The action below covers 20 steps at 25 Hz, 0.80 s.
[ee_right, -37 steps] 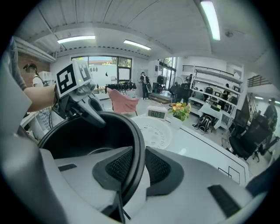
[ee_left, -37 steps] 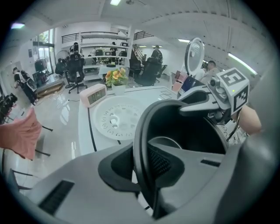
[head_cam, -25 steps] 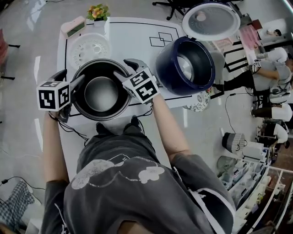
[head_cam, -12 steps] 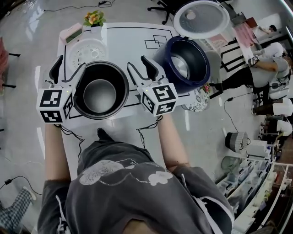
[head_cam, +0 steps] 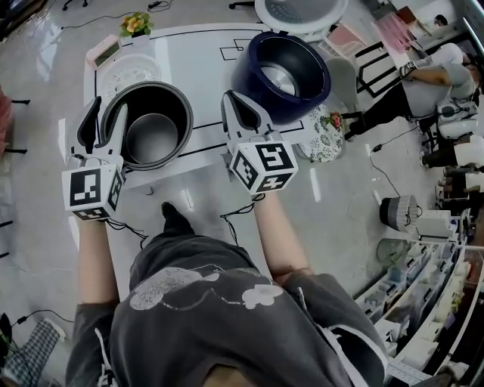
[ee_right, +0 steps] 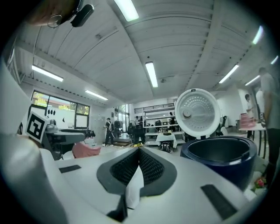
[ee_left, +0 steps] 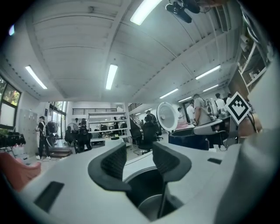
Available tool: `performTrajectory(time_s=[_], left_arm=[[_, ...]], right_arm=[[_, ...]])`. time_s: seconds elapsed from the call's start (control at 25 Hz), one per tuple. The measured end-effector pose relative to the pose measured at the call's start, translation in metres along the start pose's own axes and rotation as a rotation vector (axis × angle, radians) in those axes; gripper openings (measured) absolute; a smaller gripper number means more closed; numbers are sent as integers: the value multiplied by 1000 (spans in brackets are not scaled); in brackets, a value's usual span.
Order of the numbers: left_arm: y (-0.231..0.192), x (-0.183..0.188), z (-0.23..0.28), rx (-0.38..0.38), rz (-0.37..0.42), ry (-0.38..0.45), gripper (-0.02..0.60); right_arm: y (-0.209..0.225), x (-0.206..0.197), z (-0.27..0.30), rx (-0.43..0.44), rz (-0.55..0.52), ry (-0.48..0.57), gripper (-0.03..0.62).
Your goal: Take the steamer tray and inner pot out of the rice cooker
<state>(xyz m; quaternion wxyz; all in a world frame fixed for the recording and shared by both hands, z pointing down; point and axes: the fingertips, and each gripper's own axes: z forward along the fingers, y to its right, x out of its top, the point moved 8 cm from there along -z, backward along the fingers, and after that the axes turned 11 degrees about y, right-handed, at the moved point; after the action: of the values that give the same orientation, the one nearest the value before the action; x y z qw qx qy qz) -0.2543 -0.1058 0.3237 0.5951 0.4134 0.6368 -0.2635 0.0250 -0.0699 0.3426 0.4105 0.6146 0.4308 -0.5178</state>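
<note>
The black inner pot point(head_cam: 151, 125) stands on the white table point(head_cam: 204, 68), out of the navy rice cooker point(head_cam: 281, 75), whose lid point(head_cam: 295, 11) is up. The white steamer tray point(head_cam: 130, 72) lies on the table beyond the pot. My left gripper point(head_cam: 106, 113) hovers over the pot's left rim. Its jaws are closing with a gap still between them and nothing in it; the pot point(ee_left: 151, 205) shows below through that gap. My right gripper point(head_cam: 231, 98) hangs between pot and cooker, shut and empty. The right gripper view shows its pads point(ee_right: 148, 164) touching, with the cooker point(ee_right: 221, 155) beside them.
A flower pot point(head_cam: 134, 23) and a pink box point(head_cam: 102, 51) sit at the table's far left corner. A patterned bowl-like object point(head_cam: 327, 125) is by the table's right edge. A seated person point(head_cam: 439, 68) and cluttered shelves point(head_cam: 423, 249) are on the right.
Both grippers came away from the inner pot's rim, rose and drew back toward me. The right jaws have shut; the left jaws have narrowed. The pot stays on the table.
</note>
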Motion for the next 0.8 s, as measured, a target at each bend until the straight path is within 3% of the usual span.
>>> performTrajectory(time_s=[0.16, 0.28, 0.8], left_arm=[[25, 2, -27, 19, -9, 13, 64], [36, 1, -48, 20, -8, -2, 18], [71, 6, -110, 12, -14, -32, 8]], right_arm=[[-10, 3, -36, -3, -59, -15, 28], [-22, 4, -59, 12, -68, -20, 28], [-50, 15, -125, 52, -80, -10, 28]])
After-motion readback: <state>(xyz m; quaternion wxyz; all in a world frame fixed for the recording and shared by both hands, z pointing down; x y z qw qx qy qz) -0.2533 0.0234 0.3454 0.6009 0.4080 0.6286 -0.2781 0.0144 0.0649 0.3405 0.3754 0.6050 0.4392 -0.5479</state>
